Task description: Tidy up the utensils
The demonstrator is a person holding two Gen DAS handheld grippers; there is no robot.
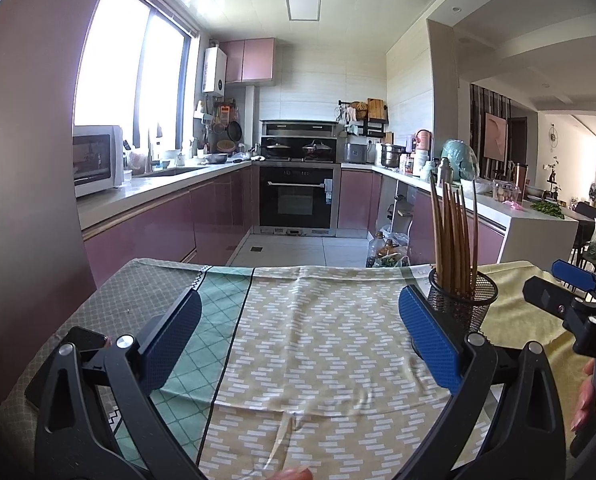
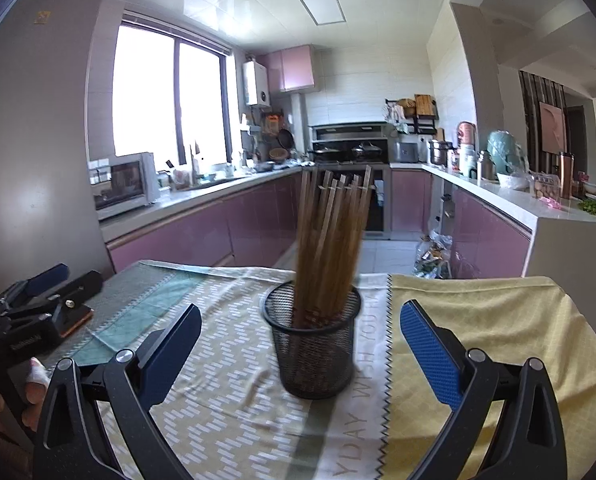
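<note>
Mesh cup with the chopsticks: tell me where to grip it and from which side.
Grip the mesh cup across its lower wall, coming in level from the near side with the right gripper, already open around it. It stands upright and round; the chopsticks fan above, blocking a top approach.

Each black plastic two-finger gripper, the left gripper (image 1: 300, 316) and the right gripper (image 2: 300, 330), carries blue textured pads (image 2: 430, 354) at three o'clock, silver pivot screws (image 2: 123, 356) and triangular cut-outs in its arms.
</note>
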